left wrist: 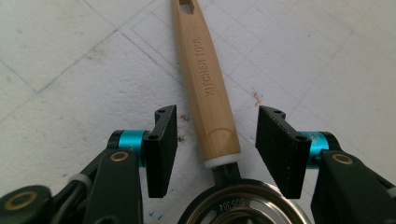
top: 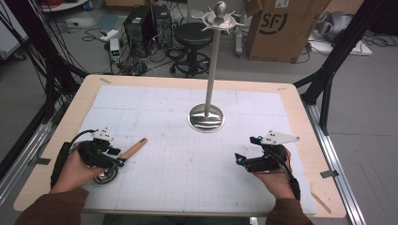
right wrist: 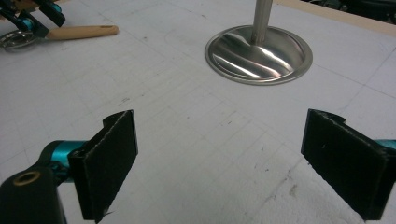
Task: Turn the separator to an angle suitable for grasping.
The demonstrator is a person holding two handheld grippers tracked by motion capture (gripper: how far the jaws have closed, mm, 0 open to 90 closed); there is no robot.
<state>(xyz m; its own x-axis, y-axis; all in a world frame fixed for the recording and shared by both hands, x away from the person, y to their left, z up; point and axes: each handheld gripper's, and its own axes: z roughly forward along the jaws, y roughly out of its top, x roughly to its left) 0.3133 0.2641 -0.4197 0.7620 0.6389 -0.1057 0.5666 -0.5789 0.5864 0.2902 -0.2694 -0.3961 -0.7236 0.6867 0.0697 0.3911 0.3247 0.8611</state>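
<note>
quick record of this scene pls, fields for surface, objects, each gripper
surface: white gridded mat on a wooden table
stand: steel pole stand with round base, upright at centre back
utensil: wooden-handled utensil marked KITCHEN TOOL, steel head, lying flat at front left
left gripper: open, jaws either side of the handle near the head, not touching it
right gripper: open, holding nothing, over bare mat at front right, facing the stand

Soft, even overhead light falls on the white mat [top: 155,108], bright and with faint shadows. Glare streaks the steel stand base [right wrist: 258,55]. The high view is slightly soft and low in detail. Up close, the black jaws blur slightly, while the wooden handle [left wrist: 205,79] stays sharp.
</note>
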